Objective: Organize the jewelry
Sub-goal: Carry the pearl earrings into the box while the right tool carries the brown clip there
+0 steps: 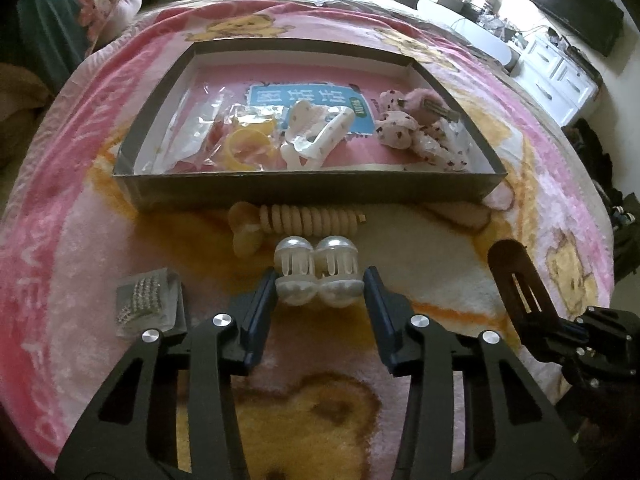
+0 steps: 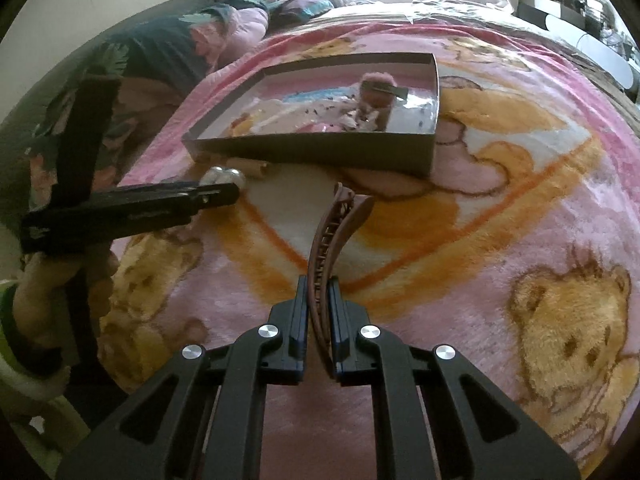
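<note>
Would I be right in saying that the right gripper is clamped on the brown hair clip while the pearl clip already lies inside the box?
Not quite: the pearl clip lies on the blanket outside the box, between the left gripper's open fingers, as the left wrist view shows. The right gripper is indeed clamped on the brown hair clip.

Daylight is pouring over a bed (image 1: 460, 240) wearing a pink bear-print blanket (image 2: 500, 208); a white drawer cabinet (image 1: 556, 76) is standing beside it under a dark screen (image 1: 576, 4).
</note>
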`<action>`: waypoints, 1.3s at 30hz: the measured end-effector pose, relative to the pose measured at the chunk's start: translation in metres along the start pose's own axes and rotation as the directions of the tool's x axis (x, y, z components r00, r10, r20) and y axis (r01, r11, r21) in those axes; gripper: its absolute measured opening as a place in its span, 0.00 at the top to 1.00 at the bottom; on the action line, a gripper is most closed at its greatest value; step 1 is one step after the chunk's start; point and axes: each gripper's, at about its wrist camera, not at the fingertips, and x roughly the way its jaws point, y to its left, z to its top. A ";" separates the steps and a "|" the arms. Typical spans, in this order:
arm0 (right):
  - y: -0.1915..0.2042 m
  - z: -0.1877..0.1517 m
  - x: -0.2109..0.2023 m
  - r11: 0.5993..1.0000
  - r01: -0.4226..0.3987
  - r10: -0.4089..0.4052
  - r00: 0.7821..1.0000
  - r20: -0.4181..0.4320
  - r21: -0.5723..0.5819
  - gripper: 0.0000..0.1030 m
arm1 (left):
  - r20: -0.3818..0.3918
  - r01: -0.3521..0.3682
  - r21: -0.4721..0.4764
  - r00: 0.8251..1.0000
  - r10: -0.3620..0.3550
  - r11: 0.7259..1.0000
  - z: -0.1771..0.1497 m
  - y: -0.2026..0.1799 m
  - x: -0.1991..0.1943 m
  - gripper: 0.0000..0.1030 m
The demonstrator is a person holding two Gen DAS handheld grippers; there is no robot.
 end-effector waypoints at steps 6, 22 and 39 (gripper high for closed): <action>0.002 0.001 -0.008 1.000 -0.002 0.002 1.000 0.018 -0.004 0.91 | 0.017 0.004 0.012 1.000 -0.005 1.000 -0.002 -0.001 -0.009 0.66; 0.029 0.009 -0.031 0.998 -0.023 0.028 0.997 0.072 -0.063 0.91 | 0.105 0.032 -0.001 0.994 -0.031 0.999 -0.014 0.008 -0.070 0.66; 0.055 0.031 -0.043 0.992 -0.027 0.042 0.992 0.121 -0.126 0.91 | 0.191 0.024 -0.032 0.981 -0.017 0.999 -0.005 0.028 -0.109 0.66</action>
